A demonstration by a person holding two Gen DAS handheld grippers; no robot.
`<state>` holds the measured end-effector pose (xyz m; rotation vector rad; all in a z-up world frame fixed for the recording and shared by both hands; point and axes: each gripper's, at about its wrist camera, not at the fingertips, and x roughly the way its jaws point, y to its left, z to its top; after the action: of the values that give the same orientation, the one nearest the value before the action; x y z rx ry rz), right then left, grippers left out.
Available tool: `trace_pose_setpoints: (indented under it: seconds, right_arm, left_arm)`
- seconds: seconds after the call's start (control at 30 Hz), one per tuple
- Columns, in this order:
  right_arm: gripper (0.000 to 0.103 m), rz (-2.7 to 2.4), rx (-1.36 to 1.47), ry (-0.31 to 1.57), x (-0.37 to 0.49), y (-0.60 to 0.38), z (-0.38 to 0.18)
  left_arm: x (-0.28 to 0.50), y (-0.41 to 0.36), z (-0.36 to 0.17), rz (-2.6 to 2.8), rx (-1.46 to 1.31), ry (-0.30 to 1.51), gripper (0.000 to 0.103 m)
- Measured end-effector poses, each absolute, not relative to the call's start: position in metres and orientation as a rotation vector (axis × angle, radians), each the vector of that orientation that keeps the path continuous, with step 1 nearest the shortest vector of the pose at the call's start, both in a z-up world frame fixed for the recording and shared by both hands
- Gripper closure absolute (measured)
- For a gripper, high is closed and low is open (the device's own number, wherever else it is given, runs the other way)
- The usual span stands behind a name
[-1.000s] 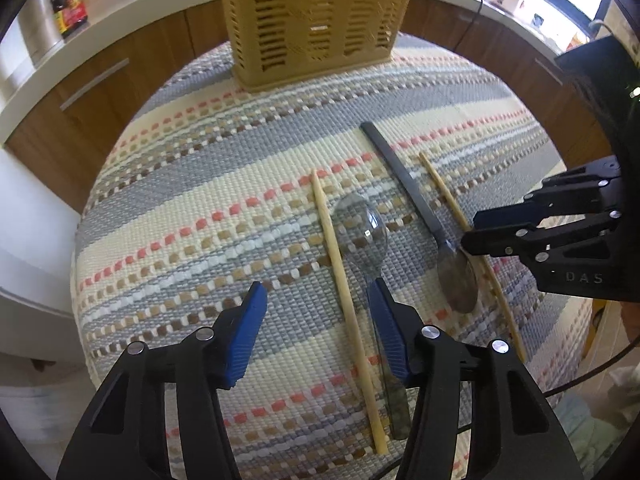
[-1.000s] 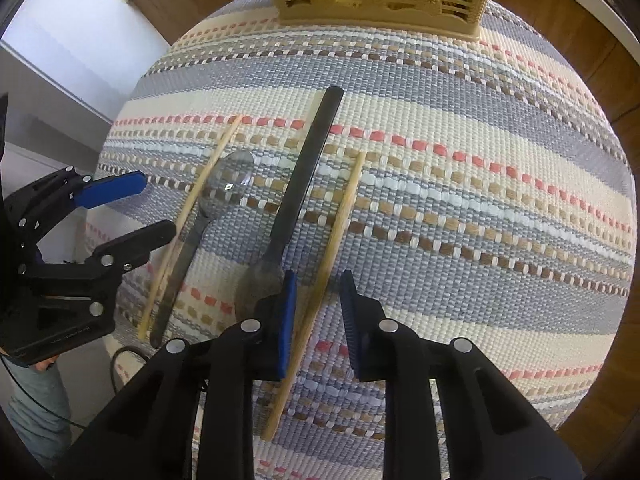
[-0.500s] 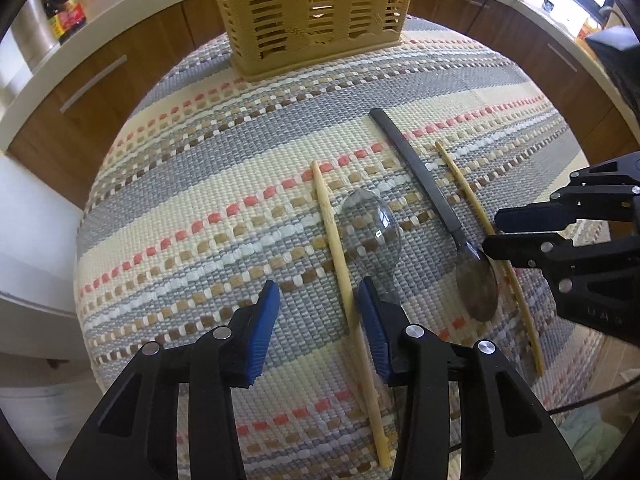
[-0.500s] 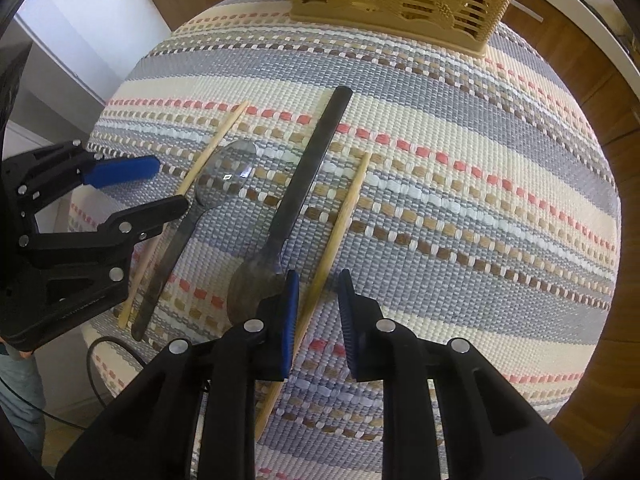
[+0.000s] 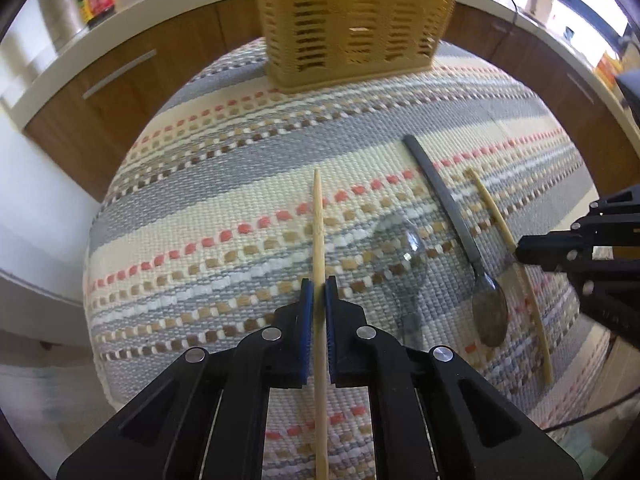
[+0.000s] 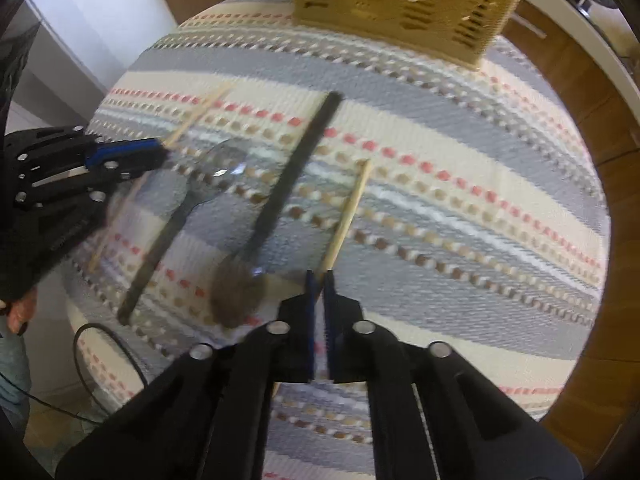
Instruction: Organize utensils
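Observation:
My left gripper [image 5: 319, 286] is shut on a wooden chopstick [image 5: 318, 224], which runs between its blue pads and points toward the yellow slatted basket [image 5: 352, 20]. My right gripper [image 6: 319, 278] is shut on a second wooden chopstick [image 6: 346, 220]; this one also shows in the left wrist view [image 5: 500, 232]. Between them on the striped woven mat [image 5: 240, 152] lie a clear-bowled spoon [image 5: 402, 252] and a dark-handled metal spoon [image 5: 460, 224], also seen from the right wrist as the clear spoon [image 6: 188, 204] and the dark spoon [image 6: 280, 200].
The yellow basket [image 6: 404, 4] stands at the mat's far edge. Wooden cabinets [image 5: 120, 92] and a white counter curve behind it. The mat's near edge drops off below both grippers. A black cable [image 6: 108, 360] hangs at the left in the right wrist view.
Both grippers have closed, each onto a chopstick. The left one shifted right over its chopstick; the right view is blurred from motion.

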<state>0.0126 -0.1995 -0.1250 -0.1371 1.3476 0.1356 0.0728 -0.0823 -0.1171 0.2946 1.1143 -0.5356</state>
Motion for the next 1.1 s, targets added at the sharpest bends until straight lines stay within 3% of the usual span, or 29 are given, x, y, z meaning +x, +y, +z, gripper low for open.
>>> trace_pose_setpoints:
  seconds: [0.6,0.83,0.9,1.1]
  right_arm:
    - [0.101,0.176,0.164,1.374,0.035,-0.250,-0.109]
    - [0.101,0.119,0.185,1.100,0.022,-0.263,-0.067]
    - [0.100,0.108,0.157,1.120,0.022,-0.262,-0.066]
    - [0.099,0.201,0.290,1.290,0.029,-0.262,-0.090]
  left_arm:
    - [0.089,-0.065,-0.122,-0.547,0.248,1.129,0.097]
    - [0.088,-0.060,-0.122,-0.570,0.252,1.129,0.097]
    - [0.088,-0.059,-0.122,-0.575,0.256,1.132,0.097]
    - [0.088,-0.062,-0.121,-0.614,0.250,1.150,0.082]
